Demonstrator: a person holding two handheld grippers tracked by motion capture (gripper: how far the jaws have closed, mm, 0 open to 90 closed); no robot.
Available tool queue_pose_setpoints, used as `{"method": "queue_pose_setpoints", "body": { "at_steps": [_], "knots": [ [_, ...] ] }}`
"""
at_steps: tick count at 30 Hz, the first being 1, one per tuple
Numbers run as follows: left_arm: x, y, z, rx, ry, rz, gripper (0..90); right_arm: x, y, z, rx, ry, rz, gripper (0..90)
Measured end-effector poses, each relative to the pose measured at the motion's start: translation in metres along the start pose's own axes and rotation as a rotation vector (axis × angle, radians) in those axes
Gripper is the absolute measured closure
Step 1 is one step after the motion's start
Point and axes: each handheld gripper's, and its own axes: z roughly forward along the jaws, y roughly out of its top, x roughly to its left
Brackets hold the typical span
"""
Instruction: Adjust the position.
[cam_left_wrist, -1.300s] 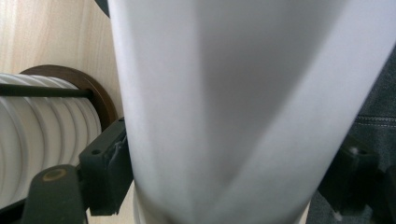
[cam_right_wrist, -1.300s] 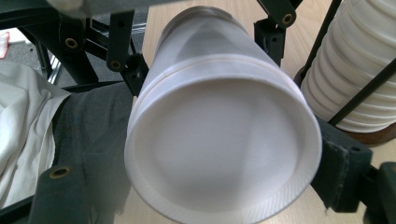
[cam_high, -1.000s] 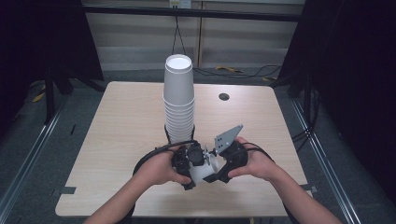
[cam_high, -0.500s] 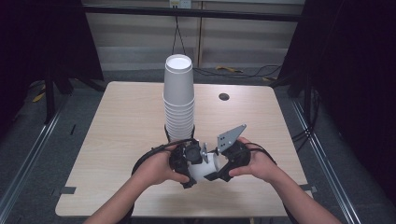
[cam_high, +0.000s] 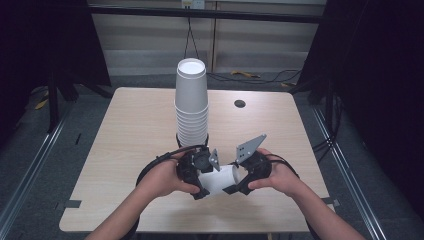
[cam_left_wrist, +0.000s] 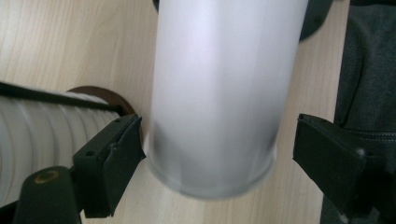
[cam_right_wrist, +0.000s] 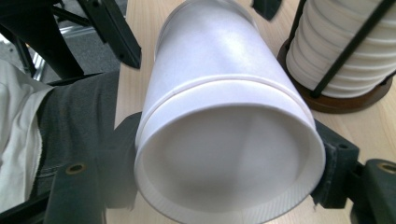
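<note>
A single white paper cup (cam_high: 220, 179) lies on its side in the air between my two grippers, low over the front of the wooden table (cam_high: 125, 130). My right gripper (cam_high: 234, 176) is shut on the cup's mouth end; in the right gripper view the rim (cam_right_wrist: 224, 140) faces the camera with a jaw pressed on each side. My left gripper (cam_high: 207, 177) is open around the cup's base end (cam_left_wrist: 219, 93): one jaw is at the cup wall and the other stands well off it. Behind them rises a tall stack of white cups (cam_high: 191, 105).
The stack (cam_right_wrist: 341, 46) stands on a round brown base (cam_right_wrist: 345, 102) with thin black rods beside it, close behind the grippers. A small dark round hole (cam_high: 240, 103) marks the table's far right. The person's lap shows past the table's near edge.
The right gripper has drifted slightly to the right with the cup, so a little more of the cup shows between the two grippers. The stack has not moved.
</note>
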Motion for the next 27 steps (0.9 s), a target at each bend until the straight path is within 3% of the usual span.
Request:
{"method": "queue_pose_setpoints", "body": {
  "at_steps": [1,8,9,13,15,19,22,25,27],
  "knots": [
    [0.001,-0.002,-0.001,0.007,-0.003,-0.004,15.6,0.000,0.000,0.000,0.000,0.000,0.000,25.5],
    [0.005,-0.021,0.000,-0.071,-0.030,-0.073,15.6,0.000,-0.012,-0.014,-0.045,-0.010,0.030,25.5],
    [0.006,-0.026,0.000,-0.098,-0.031,-0.099,15.5,-0.001,-0.016,-0.016,-0.055,-0.014,0.043,25.5],
    [0.009,-0.033,-0.001,-0.130,-0.036,-0.125,15.3,-0.002,-0.023,-0.018,-0.067,-0.011,0.059,25.5],
    [0.010,-0.037,-0.002,-0.136,-0.026,-0.127,15.2,-0.002,-0.024,-0.021,-0.089,-0.018,0.064,25.4],
    [0.011,-0.045,0.002,-0.190,-0.041,-0.173,15.2,-0.003,-0.024,-0.026,-0.127,-0.017,0.074,25.4],
    [0.011,-0.048,0.004,-0.208,-0.035,-0.189,15.2,-0.003,-0.024,-0.027,-0.136,-0.015,0.079,25.3],
    [0.011,-0.054,0.010,-0.270,-0.050,-0.227,15.1,-0.003,-0.025,-0.029,-0.153,-0.020,0.089,25.2],
    [0.011,-0.055,0.013,-0.280,-0.058,-0.234,15.2,-0.003,-0.025,-0.029,-0.156,-0.019,0.093,25.2]
  ]
}}
